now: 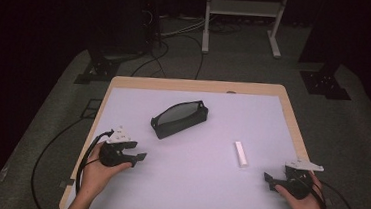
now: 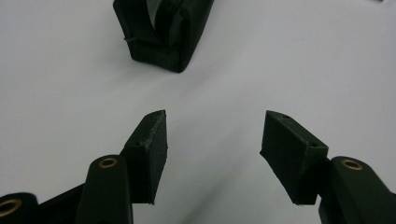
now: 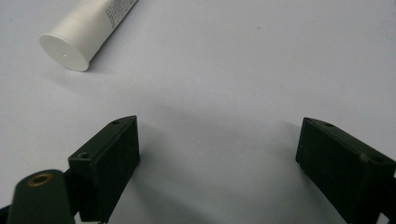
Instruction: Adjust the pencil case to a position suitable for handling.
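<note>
A black zip pouch (image 1: pixel 179 118) with a mesh side lies on the white table top (image 1: pixel 192 185), left of centre. Its near end (image 2: pixel 161 32) shows ahead of my left gripper's jaws. My left gripper (image 1: pixel 139 157) is at the table's left front, open, with nothing between its jaws (image 2: pixel 212 140). A white tube (image 1: pixel 241 154) lies right of centre, and its capped end (image 3: pixel 84 35) shows at the upper left in the right gripper view. My right gripper (image 1: pixel 268 180) rests at the right front, open and empty (image 3: pixel 219 154).
The table has a wooden rim (image 1: pixel 293 118). Cables trail from both grippers over the table's edges. Beyond the table are a dark floor with cables (image 1: pixel 178 39) and a white frame's legs (image 1: pixel 207 31).
</note>
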A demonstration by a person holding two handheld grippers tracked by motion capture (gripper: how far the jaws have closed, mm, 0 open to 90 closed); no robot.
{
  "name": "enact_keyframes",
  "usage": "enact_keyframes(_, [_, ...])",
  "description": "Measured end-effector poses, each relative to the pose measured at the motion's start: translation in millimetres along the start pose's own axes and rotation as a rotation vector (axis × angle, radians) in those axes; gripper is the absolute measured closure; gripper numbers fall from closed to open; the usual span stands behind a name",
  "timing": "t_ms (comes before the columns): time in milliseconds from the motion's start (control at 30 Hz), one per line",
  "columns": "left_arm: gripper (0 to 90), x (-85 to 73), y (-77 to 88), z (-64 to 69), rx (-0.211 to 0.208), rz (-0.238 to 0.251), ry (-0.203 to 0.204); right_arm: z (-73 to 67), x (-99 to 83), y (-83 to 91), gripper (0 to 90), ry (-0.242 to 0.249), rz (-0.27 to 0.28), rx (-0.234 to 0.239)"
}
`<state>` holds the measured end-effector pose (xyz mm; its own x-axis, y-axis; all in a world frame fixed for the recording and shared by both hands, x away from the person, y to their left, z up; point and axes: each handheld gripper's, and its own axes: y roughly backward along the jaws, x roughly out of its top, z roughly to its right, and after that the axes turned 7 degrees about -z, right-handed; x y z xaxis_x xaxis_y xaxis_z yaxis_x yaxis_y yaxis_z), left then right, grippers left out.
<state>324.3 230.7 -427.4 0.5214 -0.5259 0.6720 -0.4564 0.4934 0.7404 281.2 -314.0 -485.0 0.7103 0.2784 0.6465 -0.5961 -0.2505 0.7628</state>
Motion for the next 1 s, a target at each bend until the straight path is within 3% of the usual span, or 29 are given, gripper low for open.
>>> enact_keyframes(433, [44.3, 29.3, 3.7, -8.3, 0.009, 0.022, -0.033, -0.1, 0.0, 0.0, 12.4, -0.003, -0.001, 0.001])
enact_keyframes(1000, [48.6, 65.7, -6.1, -15.4, 0.003, 0.056, -0.063, -0.1, 0.0, 0.0, 12.4, -0.003, -0.001, 0.001])
